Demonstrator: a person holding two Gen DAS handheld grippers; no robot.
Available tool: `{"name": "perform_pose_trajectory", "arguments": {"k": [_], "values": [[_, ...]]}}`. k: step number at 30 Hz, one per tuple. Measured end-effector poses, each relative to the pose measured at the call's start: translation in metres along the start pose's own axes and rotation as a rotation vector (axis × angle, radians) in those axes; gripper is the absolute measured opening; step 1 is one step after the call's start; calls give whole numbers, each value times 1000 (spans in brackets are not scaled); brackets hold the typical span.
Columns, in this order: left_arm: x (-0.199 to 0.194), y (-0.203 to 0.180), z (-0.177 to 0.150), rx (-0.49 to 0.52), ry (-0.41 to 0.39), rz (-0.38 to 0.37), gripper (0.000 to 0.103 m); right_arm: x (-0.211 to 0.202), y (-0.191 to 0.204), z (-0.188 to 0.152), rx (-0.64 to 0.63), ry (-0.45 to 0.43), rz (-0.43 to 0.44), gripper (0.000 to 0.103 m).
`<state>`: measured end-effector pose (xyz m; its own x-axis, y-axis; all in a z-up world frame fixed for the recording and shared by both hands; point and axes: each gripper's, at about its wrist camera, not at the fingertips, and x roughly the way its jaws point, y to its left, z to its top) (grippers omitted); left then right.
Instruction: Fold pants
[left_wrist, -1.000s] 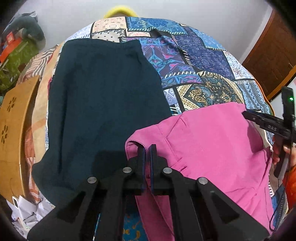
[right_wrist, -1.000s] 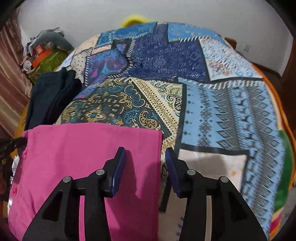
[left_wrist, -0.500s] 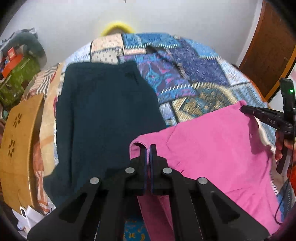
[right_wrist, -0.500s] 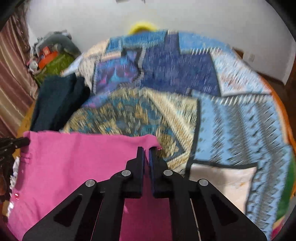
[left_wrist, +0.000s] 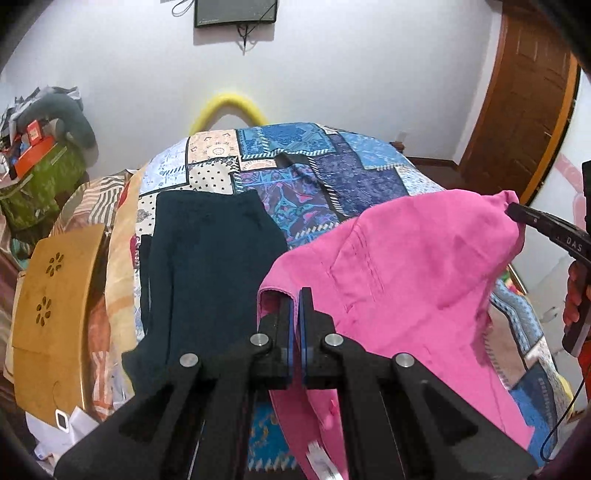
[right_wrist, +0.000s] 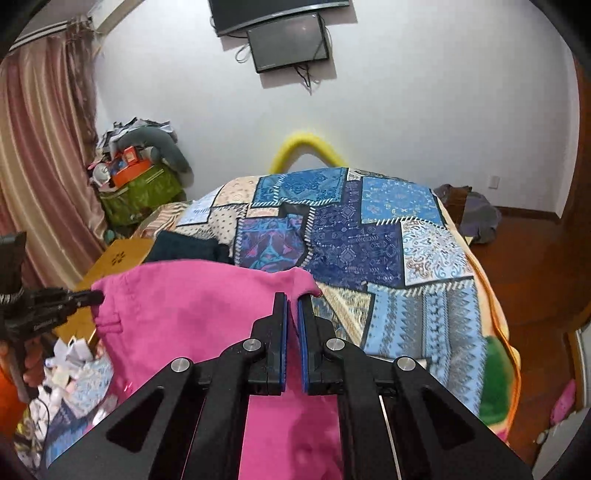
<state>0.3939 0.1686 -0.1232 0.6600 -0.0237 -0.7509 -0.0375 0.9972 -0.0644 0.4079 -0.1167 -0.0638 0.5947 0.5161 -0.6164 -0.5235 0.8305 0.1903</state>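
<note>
Pink pants (left_wrist: 399, 269) hang lifted above the patchwork bedspread (left_wrist: 332, 173), stretched between both grippers. My left gripper (left_wrist: 296, 295) is shut on the left corner of their top edge. My right gripper (right_wrist: 292, 299) is shut on the other corner of the pink pants (right_wrist: 192, 310). In the left wrist view the right gripper (left_wrist: 517, 212) reaches in from the right edge with pink cloth in its tip. From the right wrist view the left gripper (right_wrist: 94, 295) shows at the far left, clamped on the cloth. The lower part of the pants drapes down below both tools.
Dark navy pants (left_wrist: 207, 258) lie flat on the bed to the left of the pink pair. A wooden board (left_wrist: 51, 317) sits off the bed's left side. A green bag with clutter (right_wrist: 140, 195), a curtain (right_wrist: 44, 147) and a wall screen (right_wrist: 288, 40) stand beyond.
The right gripper closed on the pants' corner. Both grippers then rose, lifting the pink pants off the bed so the cloth now hangs between them.
</note>
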Motion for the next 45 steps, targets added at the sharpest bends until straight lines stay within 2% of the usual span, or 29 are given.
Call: {"name": "perform_pose_trajectory", "arguments": {"k": [9, 17, 23, 29, 37, 40, 41, 43, 45], "values": [[-40, -22, -50, 36, 14, -9, 2, -44, 9, -53, -13, 30, -5, 5], [-56, -38, -103, 63, 74, -36, 2, -75, 15, -105, 7, 71, 8, 5], [-62, -51, -141, 86, 107, -50, 2, -81, 19, -147, 15, 122, -4, 5], [-63, -64, -173, 121, 140, -41, 2, -81, 26, -184, -13, 169, -51, 5], [-76, -62, -192, 102, 139, -28, 3, -89, 22, -210, 20, 187, -106, 9], [-88, -62, -194, 112, 124, -7, 9, -99, 24, -214, 19, 191, -115, 11], [-91, -62, -195, 119, 118, 2, 13, -104, 25, -214, 13, 188, -115, 13], [-99, -63, -195, 132, 104, 23, 26, -112, 29, -214, -2, 177, -109, 20], [-108, -64, -192, 143, 77, 41, 43, -120, 37, -212, -23, 154, -104, 26]]}}
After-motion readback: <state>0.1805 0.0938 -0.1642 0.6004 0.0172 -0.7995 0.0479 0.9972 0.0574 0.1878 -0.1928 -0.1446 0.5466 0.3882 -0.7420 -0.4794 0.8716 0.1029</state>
